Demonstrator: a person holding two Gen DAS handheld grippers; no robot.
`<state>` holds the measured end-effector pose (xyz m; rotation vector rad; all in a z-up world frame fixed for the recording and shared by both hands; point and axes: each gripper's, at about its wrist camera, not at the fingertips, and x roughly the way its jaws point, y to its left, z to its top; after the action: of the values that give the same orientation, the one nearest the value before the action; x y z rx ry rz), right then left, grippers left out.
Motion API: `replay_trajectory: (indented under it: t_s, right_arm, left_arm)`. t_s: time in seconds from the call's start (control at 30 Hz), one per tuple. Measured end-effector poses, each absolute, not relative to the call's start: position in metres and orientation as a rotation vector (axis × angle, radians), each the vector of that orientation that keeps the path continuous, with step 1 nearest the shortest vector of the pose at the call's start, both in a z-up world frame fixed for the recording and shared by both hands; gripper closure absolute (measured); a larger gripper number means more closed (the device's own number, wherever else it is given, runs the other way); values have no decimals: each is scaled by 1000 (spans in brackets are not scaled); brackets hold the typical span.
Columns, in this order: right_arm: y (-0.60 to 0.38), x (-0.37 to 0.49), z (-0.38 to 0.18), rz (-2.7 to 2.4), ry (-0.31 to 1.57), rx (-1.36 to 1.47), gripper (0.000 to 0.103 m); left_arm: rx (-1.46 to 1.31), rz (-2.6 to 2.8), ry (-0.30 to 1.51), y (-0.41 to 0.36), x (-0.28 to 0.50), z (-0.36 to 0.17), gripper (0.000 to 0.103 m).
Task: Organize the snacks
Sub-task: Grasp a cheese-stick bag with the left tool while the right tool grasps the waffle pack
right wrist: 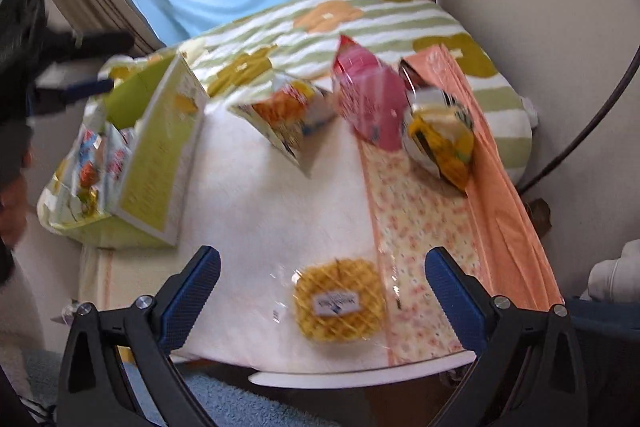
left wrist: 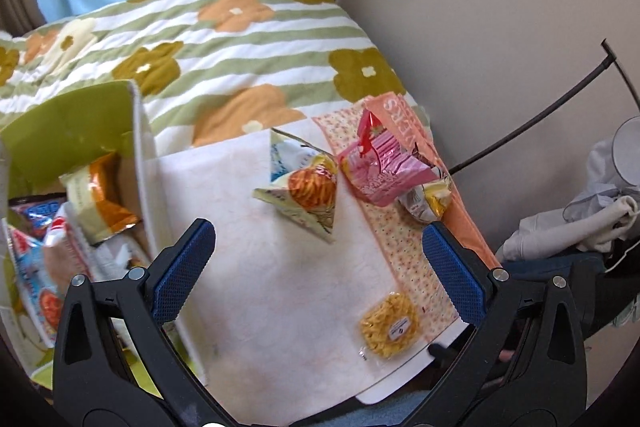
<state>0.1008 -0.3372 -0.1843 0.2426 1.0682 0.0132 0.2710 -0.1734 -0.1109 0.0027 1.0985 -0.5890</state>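
Observation:
A green box (left wrist: 72, 131) at the left holds several snack packets (left wrist: 96, 203); it also shows in the right wrist view (right wrist: 160, 163). On the white cloth lie a triangular orange-and-white packet (left wrist: 308, 191), a pink packet (left wrist: 380, 167), a yellow-silver packet (left wrist: 430, 203) and a round wrapped waffle (left wrist: 390, 327). My left gripper (left wrist: 320, 247) is open and empty above the cloth. My right gripper (right wrist: 322, 277) is open and empty, just above the waffle (right wrist: 340, 301). The triangular packet (right wrist: 288, 115), pink packet (right wrist: 372, 99) and yellow packet (right wrist: 440, 135) lie beyond it.
The table's white edge (right wrist: 360, 377) is near. A floral striped blanket (left wrist: 240, 39) lies behind the cloth. An orange patterned cloth (right wrist: 500, 211) runs along the right. Clothes (left wrist: 580, 227) and a black cable (left wrist: 540, 119) are at the right by the wall.

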Motion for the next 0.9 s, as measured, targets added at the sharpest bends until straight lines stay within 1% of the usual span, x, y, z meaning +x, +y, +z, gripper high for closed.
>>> replay_trajectory:
  t_s: [0.2,0.4,0.57,0.7,0.8,0.87,0.9]
  right_arm:
    - [-346,93,-218,51,1124,252,1]
    - [-348,95,-238,61,1161,281,1]
    - [-343,101,-254,38,1196,270,1]
    - [-336,106,-265,47,1223,249,1]
    - [-331,110,-272,46,1253,222,1]
    - [-331,113,-278,54,1269,212,1]
    - [-331,115,-282,53,1274,212,1]
  left_arm:
    - [102,-549,1164,-220,288,-151,0]
    - [234,-537,1219,-255,317,-190,0]
    - [307,-523,1245,-272,337,-223,1]
    - [311,-524,1278,-278,348,-245,1]
    - [319,-527,1290,-281,355,-255,6]
    - [329,-534,1302,-283,359,-263,23]
    - [337,-535,1318,-284,361,-269,26]
